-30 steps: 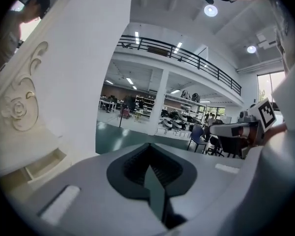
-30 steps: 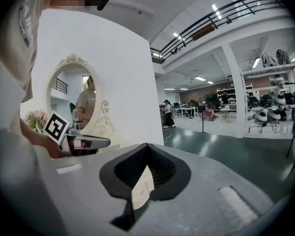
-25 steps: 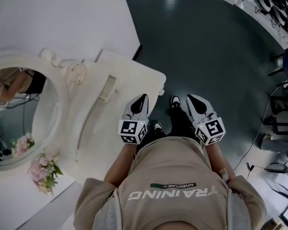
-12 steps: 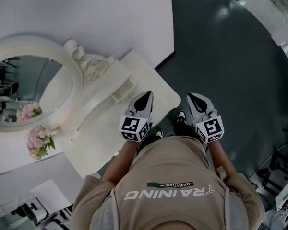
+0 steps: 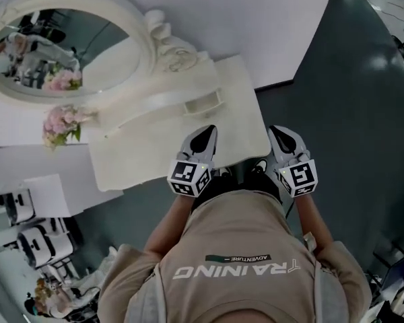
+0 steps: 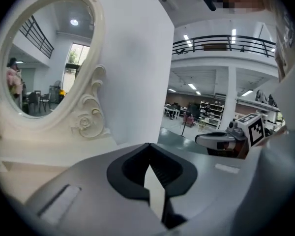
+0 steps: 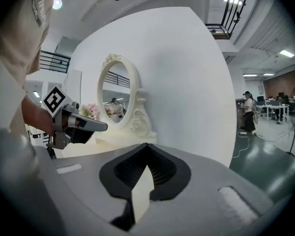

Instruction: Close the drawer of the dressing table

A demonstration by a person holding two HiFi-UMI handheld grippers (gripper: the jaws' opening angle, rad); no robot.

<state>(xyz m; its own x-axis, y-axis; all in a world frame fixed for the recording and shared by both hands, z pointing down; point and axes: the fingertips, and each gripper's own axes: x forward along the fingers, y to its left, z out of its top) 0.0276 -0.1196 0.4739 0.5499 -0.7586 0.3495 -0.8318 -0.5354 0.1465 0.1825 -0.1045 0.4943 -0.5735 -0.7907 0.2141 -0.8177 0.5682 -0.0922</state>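
Note:
The cream dressing table stands just ahead of me, with its oval mirror at the upper left. A small drawer sticks out from the low ledge under the mirror. My left gripper hovers over the table top near its front edge, shut and holding nothing. My right gripper is level with it, past the table's right corner, also shut and empty. The left gripper view shows the mirror and the right gripper. The right gripper view shows the mirror and the left gripper.
Pink flowers lie on the table's left end. A white wall backs the table, with dark floor to the right. Chairs and equipment crowd the lower left. A person stands far off at the right.
The head view has swung round, so the table now lies squarely ahead instead of off to the left. Both grippers stay shut and keep their place before my body.

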